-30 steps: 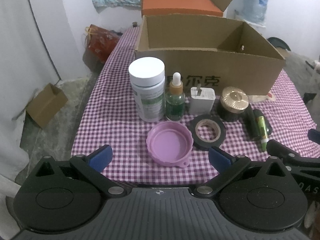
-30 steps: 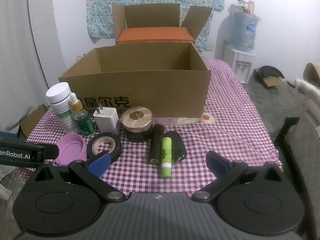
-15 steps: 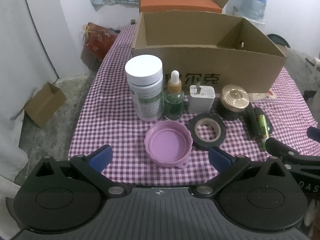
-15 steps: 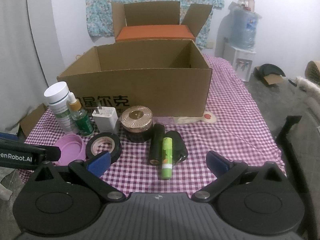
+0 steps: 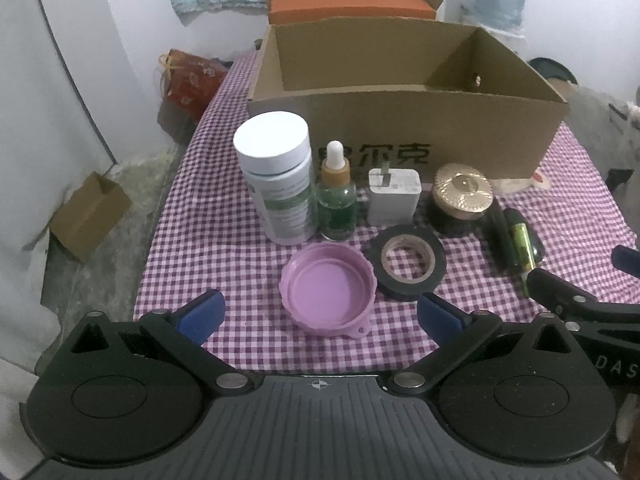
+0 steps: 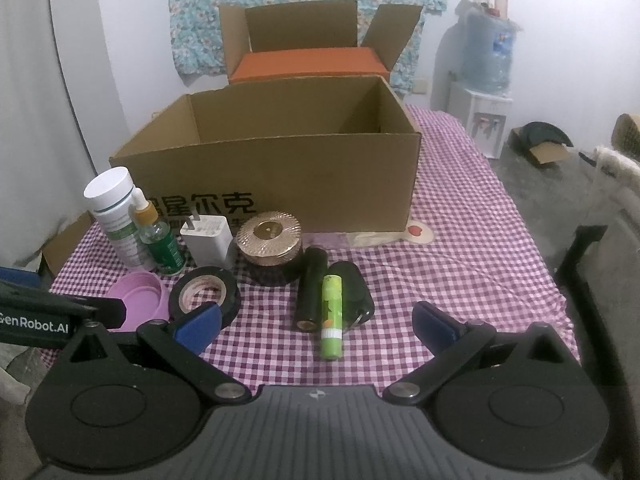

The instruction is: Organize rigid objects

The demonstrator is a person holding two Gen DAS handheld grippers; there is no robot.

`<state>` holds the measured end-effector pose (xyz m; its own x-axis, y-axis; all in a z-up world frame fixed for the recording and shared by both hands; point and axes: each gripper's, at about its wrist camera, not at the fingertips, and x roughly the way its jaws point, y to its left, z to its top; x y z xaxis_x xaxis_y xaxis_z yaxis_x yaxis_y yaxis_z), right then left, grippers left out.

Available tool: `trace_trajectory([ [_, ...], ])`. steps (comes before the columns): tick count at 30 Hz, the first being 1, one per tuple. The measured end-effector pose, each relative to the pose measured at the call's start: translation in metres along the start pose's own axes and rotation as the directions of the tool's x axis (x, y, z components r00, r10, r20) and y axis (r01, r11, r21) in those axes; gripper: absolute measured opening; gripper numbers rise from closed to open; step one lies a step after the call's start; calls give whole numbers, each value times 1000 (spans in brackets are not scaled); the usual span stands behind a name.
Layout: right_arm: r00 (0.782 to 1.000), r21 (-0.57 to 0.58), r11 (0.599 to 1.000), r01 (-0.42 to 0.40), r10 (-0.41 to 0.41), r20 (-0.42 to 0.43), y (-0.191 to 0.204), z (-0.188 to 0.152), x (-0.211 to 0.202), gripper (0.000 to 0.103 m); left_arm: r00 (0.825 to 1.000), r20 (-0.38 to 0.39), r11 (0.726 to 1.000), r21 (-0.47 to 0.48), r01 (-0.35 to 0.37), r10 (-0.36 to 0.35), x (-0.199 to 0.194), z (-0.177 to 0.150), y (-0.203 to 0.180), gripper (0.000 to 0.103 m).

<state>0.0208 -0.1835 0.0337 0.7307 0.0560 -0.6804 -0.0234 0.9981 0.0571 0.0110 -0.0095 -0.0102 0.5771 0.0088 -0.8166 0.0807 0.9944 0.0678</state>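
- Below, the left gripper hangs with jaws wide and nothing between them, just short of the pink lid lying upturned on the checked tablecloth.
- Right gripper: jaws wide, empty, facing the green tube, which rests against a black cylinder and a dark item, possibly a second bottle.
- Behind: white bottle, dropper bottle, charger, gold-lidded jar and tape roll, all outside the open cardboard box.
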Motion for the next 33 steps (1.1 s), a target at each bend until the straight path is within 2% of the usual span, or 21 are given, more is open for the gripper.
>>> trace_trajectory([
  [7, 1000, 41, 999, -25, 26, -17, -16, -3, 3, 103, 999, 36, 997, 71, 20, -23, -3, 0, -17, 103],
  [12, 1000, 97, 995, -12, 13, -12, -46, -5, 0, 103, 988, 46, 980, 145, 138, -146, -2, 0, -36, 103],
  [19, 999, 184, 982, -53, 53, 8, -92, -1, -3, 101, 962, 65, 937, 249, 243, -267, 0, 3, -66, 99],
  [22, 993, 218, 969, -114, 118, -7, -103, 5, 4, 94, 950, 60, 916, 291, 276, -305, 1, 5, -79, 93],
  [26, 981, 230, 957, -174, 189, -44, -103, 11, 20, 71, 944, 46, 891, 348, 290, -326, 4, 8, -96, 72],
  [29, 964, 240, 942, -233, 256, -67, -102, 14, 31, 64, 942, 31, 880, 366, 302, -336, 10, 8, -103, 62],
  [31, 959, 229, 942, -246, 270, -81, -99, 16, 38, 58, 941, 19, 876, 372, 308, -339, 13, 9, -107, 59],
  [33, 963, 199, 953, -230, 252, -93, -96, 21, 48, 47, 941, 11, 874, 376, 309, -337, 16, 9, -109, 54],
])
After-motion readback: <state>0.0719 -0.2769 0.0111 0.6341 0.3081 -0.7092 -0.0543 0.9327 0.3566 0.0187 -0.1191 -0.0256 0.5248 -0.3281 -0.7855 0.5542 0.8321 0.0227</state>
